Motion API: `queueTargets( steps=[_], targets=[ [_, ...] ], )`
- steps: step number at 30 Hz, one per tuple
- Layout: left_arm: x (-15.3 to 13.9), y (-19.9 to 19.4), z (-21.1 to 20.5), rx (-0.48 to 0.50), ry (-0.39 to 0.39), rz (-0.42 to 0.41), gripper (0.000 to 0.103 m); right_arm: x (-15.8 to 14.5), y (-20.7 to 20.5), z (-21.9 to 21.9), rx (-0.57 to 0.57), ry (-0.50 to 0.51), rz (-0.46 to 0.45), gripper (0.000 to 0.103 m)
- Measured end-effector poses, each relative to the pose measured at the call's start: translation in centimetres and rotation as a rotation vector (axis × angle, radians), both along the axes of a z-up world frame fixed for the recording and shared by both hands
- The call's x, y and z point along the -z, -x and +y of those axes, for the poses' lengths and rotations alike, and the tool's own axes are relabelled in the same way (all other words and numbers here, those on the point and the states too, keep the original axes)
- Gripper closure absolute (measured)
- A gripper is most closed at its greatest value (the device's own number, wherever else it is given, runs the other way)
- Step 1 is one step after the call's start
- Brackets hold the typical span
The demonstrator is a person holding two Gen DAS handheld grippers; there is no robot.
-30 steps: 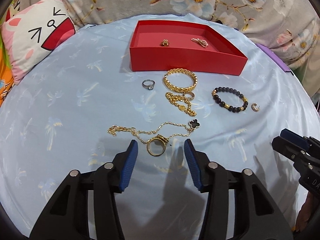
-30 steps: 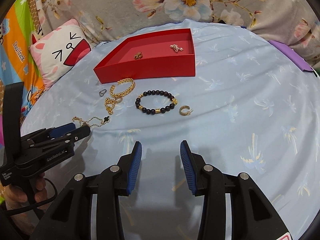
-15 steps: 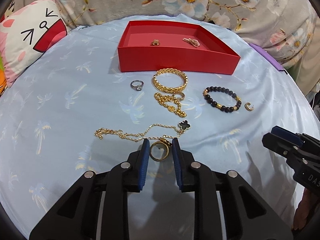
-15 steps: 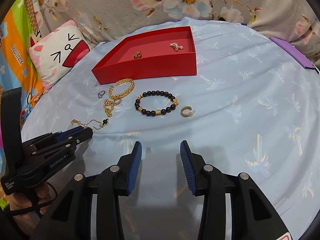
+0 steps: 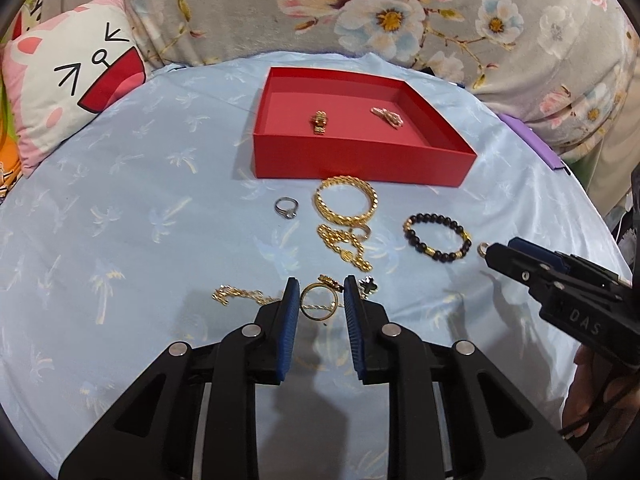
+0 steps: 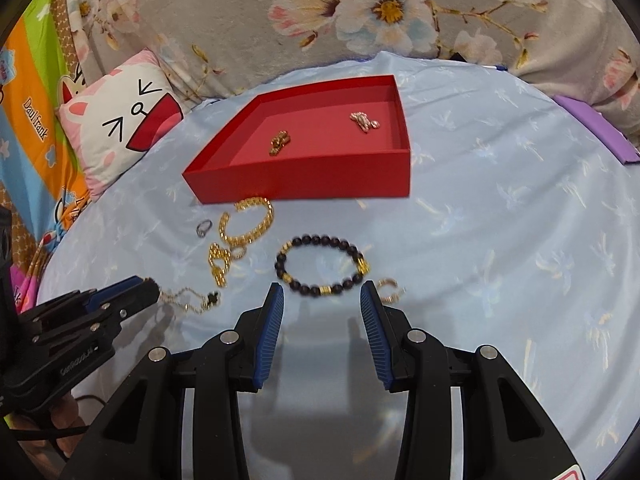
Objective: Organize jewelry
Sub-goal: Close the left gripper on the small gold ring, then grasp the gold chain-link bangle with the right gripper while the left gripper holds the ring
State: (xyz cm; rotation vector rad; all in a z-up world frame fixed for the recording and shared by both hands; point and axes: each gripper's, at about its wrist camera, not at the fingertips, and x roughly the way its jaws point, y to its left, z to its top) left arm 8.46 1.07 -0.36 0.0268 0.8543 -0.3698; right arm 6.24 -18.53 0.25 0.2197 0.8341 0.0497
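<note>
My left gripper (image 5: pixel 321 304) is shut on a gold ring (image 5: pixel 319 306) and holds it just above the thin gold necklace (image 5: pixel 240 297) with a black clover charm (image 5: pixel 368 286). The red box (image 5: pixel 360 160) holds two small gold pieces (image 5: pixel 319 122). In front of it lie a silver ring (image 5: pixel 286 207), a gold bangle (image 5: pixel 346 201), a gold chain (image 5: pixel 345 249) and a black bead bracelet (image 5: pixel 437 237). My right gripper (image 6: pixel 322 308) is open and empty, just before the bead bracelet (image 6: pixel 320 265) and a gold ear cuff (image 6: pixel 387 290).
Everything lies on a light blue cloth (image 5: pixel 120 240). A cat-face pillow (image 5: pixel 72 92) sits at the back left and a flowered blanket (image 5: pixel 400 12) lies behind the box. A purple strip (image 6: pixel 596 128) lies at the right edge.
My left gripper closed around the gold ring and lifted it slightly off the necklace. My right gripper moved forward toward the bead bracelet and stayed open.
</note>
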Motion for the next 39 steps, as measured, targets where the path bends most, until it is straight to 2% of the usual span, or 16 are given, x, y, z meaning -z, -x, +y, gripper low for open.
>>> queueTargets(
  steps=[4, 8, 13, 19, 22, 23, 28, 30, 32, 33, 39],
  targets=[
    [-0.1, -0.6, 0.8, -0.023, 0.001, -0.002, 0.081, 0.1, -2.2, -0.2, 0.012, 0.019, 0.002, 0.063],
    [0.0, -1.2, 1.4, -0.041, 0.0, -0.003, 0.081, 0.4, -3.8, -0.3, 0.003, -0.008, 0.02, 0.063],
    [0.2, -1.8, 2.0, -0.059, 0.005, 0.004, 0.081, 0.9, -5.9, 2.3, -0.069, -0.024, 0.037, 0.063],
    [0.4, -2.3, 3.0, -0.079, 0.008, 0.007, 0.081, 1.5, -7.7, 6.2, -0.151, 0.023, 0.04, 0.062],
    [0.4, -2.5, 3.6, -0.09, 0.011, 0.009, 0.081, 1.7, -8.5, 7.1, -0.165, 0.055, 0.026, 0.037],
    [0.5, -2.6, 3.8, -0.093, 0.012, 0.011, 0.081, 1.8, -8.8, 7.3, -0.164, 0.067, 0.021, 0.035],
    [0.6, -2.8, 4.4, -0.105, 0.017, 0.015, 0.081, 2.8, -10.1, 7.7, -0.166, 0.104, 0.045, 0.036],
    [0.7, -2.8, 4.5, -0.105, 0.018, 0.016, 0.081, 3.0, -10.5, 7.8, -0.167, 0.108, 0.05, 0.039],
    [0.7, -2.9, 4.5, -0.107, 0.017, 0.016, 0.081, 3.1, -10.7, 7.9, -0.173, 0.105, 0.054, 0.047],
    [0.8, -3.0, 4.6, -0.107, 0.019, 0.017, 0.081, 3.2, -10.8, 8.0, -0.176, 0.103, 0.055, 0.048],
    [0.8, -3.0, 4.7, -0.106, 0.02, 0.017, 0.081, 3.3, -10.9, 8.2, -0.184, 0.109, 0.047, 0.048]
  ],
)
